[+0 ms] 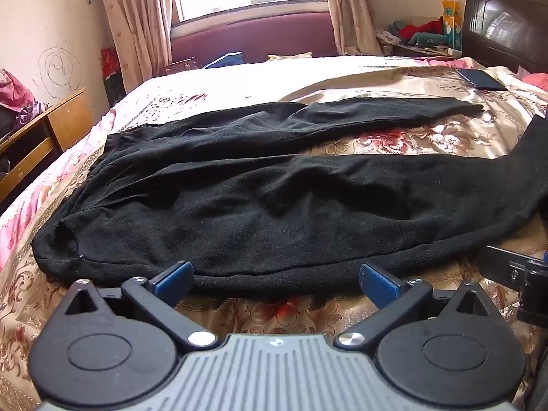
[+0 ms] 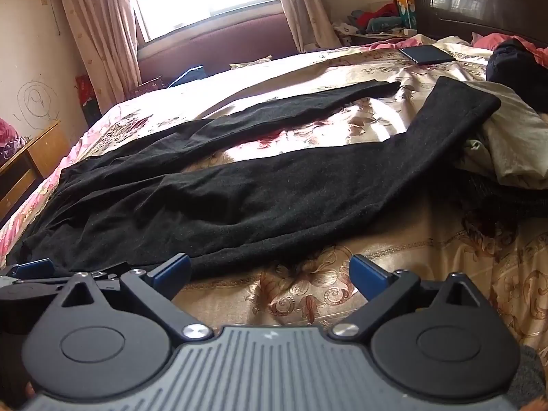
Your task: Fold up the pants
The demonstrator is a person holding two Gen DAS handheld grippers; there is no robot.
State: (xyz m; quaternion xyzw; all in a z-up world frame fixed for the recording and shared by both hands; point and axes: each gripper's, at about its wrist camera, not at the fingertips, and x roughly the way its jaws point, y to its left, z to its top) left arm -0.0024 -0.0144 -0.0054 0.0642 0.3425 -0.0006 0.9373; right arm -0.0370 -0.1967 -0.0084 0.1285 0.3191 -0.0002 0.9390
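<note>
My left gripper [image 1: 275,279] and right gripper [image 2: 269,270] are both released, holding nothing. The black pants [image 1: 239,188] lie spread flat on the bed [image 1: 428,137], legs extending toward 2 o'clock.

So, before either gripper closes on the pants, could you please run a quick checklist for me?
1. Left gripper open, nothing between its fingers: ok.
2. Right gripper open, nothing between its fingers: ok.
3. Pants spread out on the bed: ok.
4. Legs lying together: not ok, they splay apart.
5. Near leg's cuff flat: not ok, it rests on a rumpled cloth.
6. Phone clear of the pants: ok.
</note>
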